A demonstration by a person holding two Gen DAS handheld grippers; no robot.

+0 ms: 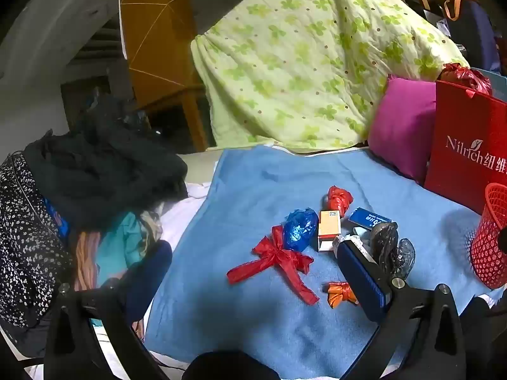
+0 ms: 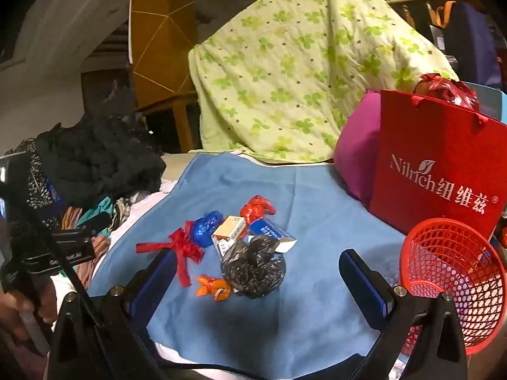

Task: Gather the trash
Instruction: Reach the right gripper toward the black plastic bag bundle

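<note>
Both of your grippers have their fingers spread wide, and nothing is between them. The left gripper (image 1: pixel 253 272) and the right gripper (image 2: pixel 256 281) hang over the blue towel (image 2: pixel 317 196) on the bed.

The trash sits in a little heap in the middle of that towel. The red basket (image 2: pixel 456 272) stands just to the right of it, near your right gripper.

The black crumpled bag (image 2: pixel 253 269) looks light and soft. It will likely squash, so pinch it in its fat middle.

The red bow (image 1: pixel 279 253) looks floppy. Grab it at the knot, not by a loose tail.

The orange box (image 1: pixel 329 229) looks stiff but light. Squeeze it across its flat sides.

The small orange wrapper (image 2: pixel 214 286) and the blue wrapper (image 1: pixel 299 229) look shiny and may slip.
</note>
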